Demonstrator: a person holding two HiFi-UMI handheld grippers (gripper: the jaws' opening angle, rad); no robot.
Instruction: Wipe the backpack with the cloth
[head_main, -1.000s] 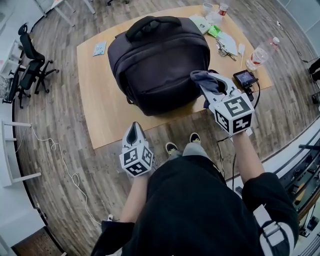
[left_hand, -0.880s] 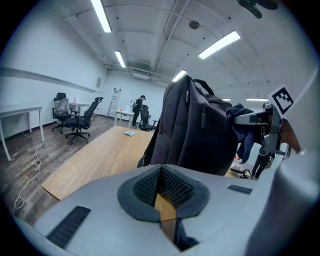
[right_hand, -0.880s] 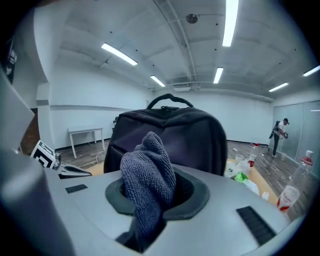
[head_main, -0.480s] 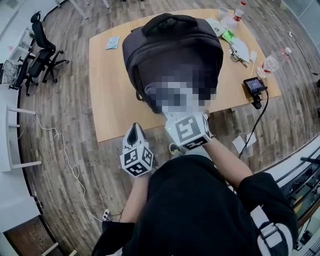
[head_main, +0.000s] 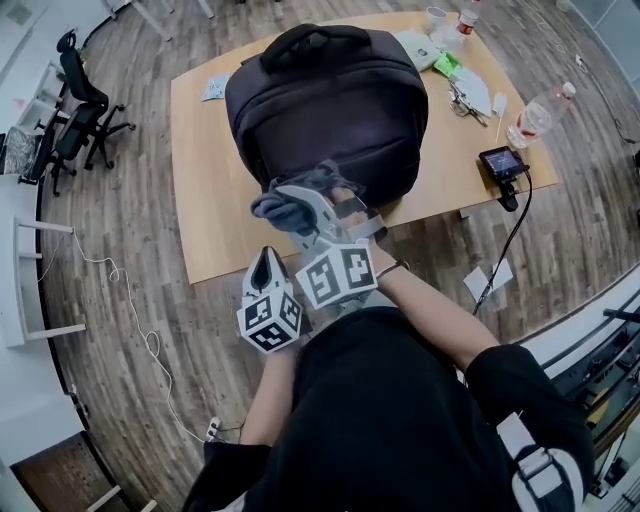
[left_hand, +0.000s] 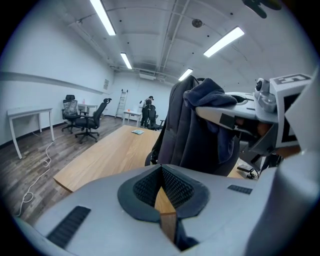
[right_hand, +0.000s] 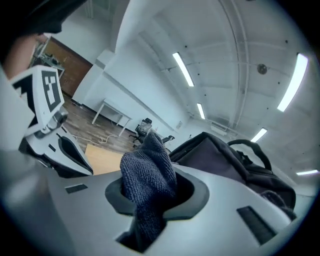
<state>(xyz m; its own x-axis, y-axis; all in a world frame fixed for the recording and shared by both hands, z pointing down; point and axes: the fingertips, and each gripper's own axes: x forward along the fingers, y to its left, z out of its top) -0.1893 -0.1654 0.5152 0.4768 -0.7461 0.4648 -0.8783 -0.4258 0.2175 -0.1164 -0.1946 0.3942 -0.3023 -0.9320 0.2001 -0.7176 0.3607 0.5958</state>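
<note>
Right gripper (head_main: 306, 204) is the one doing the work: its jaws are clamped on the cloth (head_main: 280, 208), a dark grey wad that bulges out ahead of the pads (its own view shows the weave packed right between them). The backpack (head_main: 330, 110) stands on the table (head_main: 200, 230) in the upper middle of the frame. Its long axis runs from the handle (head_main: 318, 40) at the top down toward me. From the cloth, the bag's broad front face lies up and to the right, and the wad sits at its lower left edge; I cannot tell whether it is pressing on the fabric or just beside it. I judge the next wipe has to travel up and right across that face.

My right forearm reaches in from the lower right and slants toward the upper left. The left gripper (head_main: 267, 258) hangs lower in the frame, off the table's near edge, jaws together on nothing and plainly the farther of the two.
</note>
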